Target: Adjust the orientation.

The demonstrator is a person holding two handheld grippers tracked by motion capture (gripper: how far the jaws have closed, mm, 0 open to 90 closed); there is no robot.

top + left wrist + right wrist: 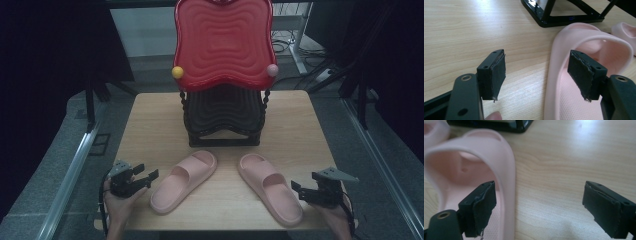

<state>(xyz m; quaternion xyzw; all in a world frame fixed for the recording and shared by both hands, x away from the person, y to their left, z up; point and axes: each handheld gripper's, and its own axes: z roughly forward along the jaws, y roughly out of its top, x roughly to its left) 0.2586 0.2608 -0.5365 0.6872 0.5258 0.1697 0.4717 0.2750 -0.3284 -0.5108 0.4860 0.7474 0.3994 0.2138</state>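
Observation:
Two pink slippers lie on the wooden table (150, 125), toes toward a rack. The left slipper (182, 182) (560, 50) sits just right of my left gripper (147, 171) (539, 75), which is open. One of its pads (584, 75) hangs over the slipper's footbed and the other stays outside, so the slipper's side rim runs between them unpressed. The right slipper (270, 187) (507, 162) lies left of my right gripper (297, 191) (541, 210), also open, with one pad (484, 207) over the footbed and the other over bare wood.
A two-tier rack stands at the table's back middle, with a red wavy tray (223, 42) on top and a black tier (225, 115) below. Its black base (564, 20) (499, 126) is just beyond the slippers' toes. Dark floor and metal rails flank the table.

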